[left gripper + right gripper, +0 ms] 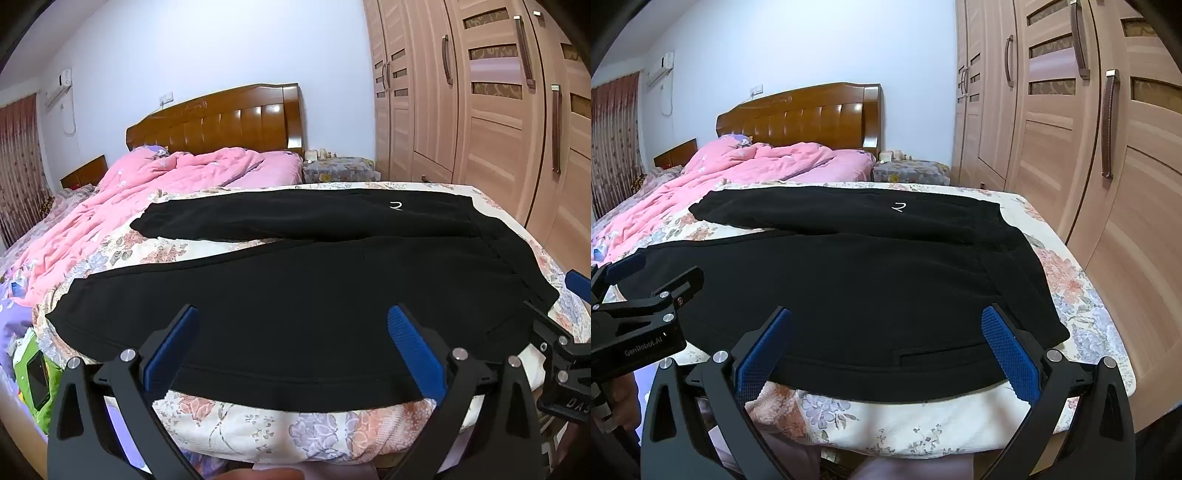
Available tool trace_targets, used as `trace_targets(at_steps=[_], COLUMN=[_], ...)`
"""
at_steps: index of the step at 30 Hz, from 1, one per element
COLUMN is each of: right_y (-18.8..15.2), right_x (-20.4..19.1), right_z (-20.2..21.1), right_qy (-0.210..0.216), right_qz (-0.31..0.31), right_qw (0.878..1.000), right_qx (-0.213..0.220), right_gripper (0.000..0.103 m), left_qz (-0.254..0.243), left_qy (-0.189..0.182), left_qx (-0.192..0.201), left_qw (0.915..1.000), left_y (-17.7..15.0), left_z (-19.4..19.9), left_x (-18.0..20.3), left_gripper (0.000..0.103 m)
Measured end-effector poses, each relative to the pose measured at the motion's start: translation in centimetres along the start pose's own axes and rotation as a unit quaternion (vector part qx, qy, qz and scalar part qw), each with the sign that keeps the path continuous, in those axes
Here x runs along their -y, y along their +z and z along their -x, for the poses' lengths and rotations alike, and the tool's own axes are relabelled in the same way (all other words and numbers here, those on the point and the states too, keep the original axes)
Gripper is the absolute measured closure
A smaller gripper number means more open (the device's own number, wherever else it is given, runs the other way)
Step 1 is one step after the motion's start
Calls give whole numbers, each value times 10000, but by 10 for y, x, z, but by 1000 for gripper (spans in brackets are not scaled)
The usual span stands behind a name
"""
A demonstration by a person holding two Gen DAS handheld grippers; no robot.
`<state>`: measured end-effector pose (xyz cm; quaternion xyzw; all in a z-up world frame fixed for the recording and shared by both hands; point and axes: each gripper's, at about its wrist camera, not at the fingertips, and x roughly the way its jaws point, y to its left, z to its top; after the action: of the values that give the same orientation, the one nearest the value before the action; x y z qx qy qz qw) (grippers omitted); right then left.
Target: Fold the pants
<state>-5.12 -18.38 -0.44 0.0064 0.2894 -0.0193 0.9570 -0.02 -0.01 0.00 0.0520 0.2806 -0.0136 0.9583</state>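
Black pants [295,295] lie spread flat on the floral bedspread [258,424], legs running left, waistband at the right. The far leg carries a small white logo [396,205]. In the right wrist view the pants [849,288] fill the middle. My left gripper [293,321] is open and empty, hovering over the near leg's front edge. My right gripper [886,325] is open and empty, over the near hip by a pocket slit [942,350]. The right gripper shows at the left wrist view's right edge [561,332]; the left gripper shows at the right wrist view's left edge [635,306].
A crumpled pink quilt [147,195] lies to the left toward the wooden headboard [221,122]. A tall wardrobe [480,110] stands close along the bed's right side. A covered nightstand [338,168] sits behind. Green and purple items [33,376] lie at the bed's left edge.
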Motion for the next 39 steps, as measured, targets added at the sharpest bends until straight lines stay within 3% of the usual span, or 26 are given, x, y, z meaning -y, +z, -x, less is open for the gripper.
trace_targets(at_steps=[39], right_y=[-2], right_x=[0], right_z=[-2], right_qy=[34], right_qz=[-29], right_qw=[10000], right_qx=[-55], right_gripper=[4], left_qz=[34], left_qy=[-11], left_qx=[-71], left_qw=[10000], left_y=[-5], left_z=[-2], left_x=[-8], left_gripper=[1])
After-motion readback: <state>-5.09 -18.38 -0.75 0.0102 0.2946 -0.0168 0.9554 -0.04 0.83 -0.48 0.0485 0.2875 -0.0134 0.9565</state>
